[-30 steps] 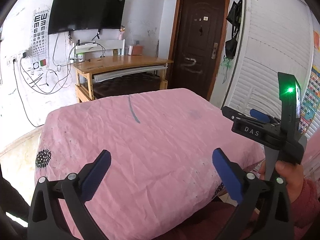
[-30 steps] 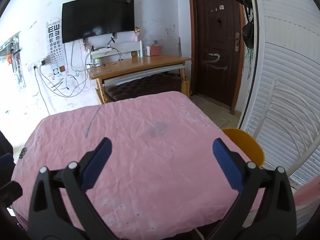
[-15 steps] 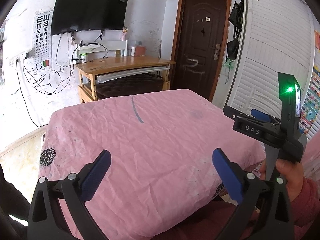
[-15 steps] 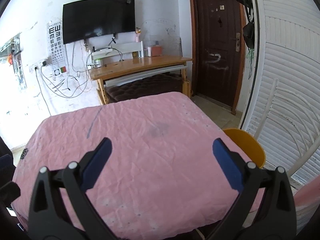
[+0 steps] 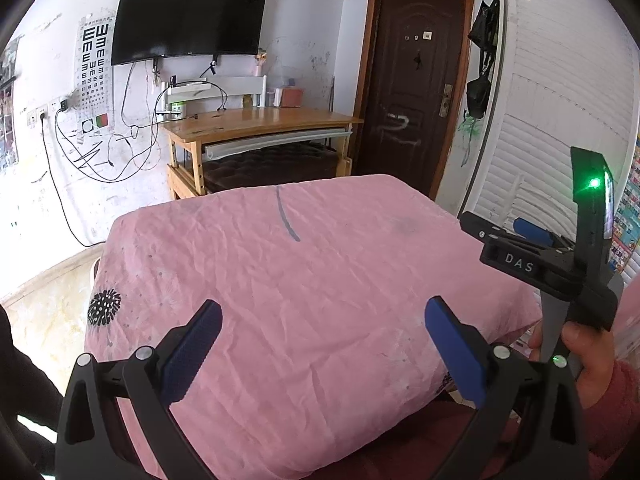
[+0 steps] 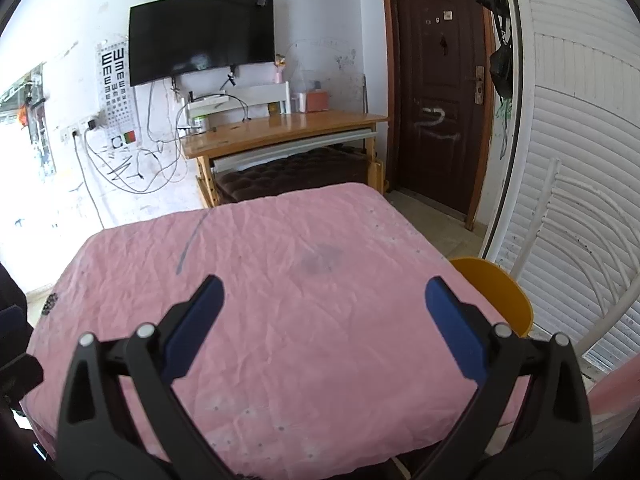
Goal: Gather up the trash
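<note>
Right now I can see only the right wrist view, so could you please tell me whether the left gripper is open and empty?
Observer: Yes, the left gripper is open, with nothing between its blue pads, and it hovers over the pink cloth.
Operator: Thank you. Is the dark speck at the cloth's far left edge trash?
Observer: No. In the left wrist view it is a black flower print on the fabric. No trash shows on the cloth.
Operator: Good. Is the indicator on my right gripper lit?
Observer: Yes, a green light glows on the right gripper.
</note>
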Tool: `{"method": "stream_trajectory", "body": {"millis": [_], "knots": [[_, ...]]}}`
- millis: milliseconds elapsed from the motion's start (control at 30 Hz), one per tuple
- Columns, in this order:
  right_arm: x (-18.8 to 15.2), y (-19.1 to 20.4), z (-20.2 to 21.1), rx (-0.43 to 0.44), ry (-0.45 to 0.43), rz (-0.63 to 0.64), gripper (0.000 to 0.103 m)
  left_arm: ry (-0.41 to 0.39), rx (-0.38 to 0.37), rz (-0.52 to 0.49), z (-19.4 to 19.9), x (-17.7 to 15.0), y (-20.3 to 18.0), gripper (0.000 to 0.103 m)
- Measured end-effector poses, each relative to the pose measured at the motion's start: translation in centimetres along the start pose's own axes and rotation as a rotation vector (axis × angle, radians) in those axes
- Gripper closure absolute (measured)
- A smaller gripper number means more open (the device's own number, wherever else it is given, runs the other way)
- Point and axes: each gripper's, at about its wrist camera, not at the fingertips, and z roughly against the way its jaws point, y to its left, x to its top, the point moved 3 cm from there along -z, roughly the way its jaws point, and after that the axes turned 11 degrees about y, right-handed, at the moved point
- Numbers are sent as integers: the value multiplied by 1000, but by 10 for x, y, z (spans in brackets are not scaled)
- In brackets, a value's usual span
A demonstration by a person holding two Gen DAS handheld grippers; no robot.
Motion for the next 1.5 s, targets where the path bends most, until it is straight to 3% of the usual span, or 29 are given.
{"method": "stream_trajectory", "body": {"millis": [1100,1200,1333,1500], "knots": [[-1,1,-3,0,4,8,6,33,64,11,-5,2,-1,7],[-1,0,-3,-1,0,8,6,45,72,-5,-6,2,-6,7],[-1,0,-3,0,1,8,6,51,144,-41,-6,2,-14,7],[-1,-1,-3,0,0,8,6,49,120,-65,-5,0,-21,7]]}}
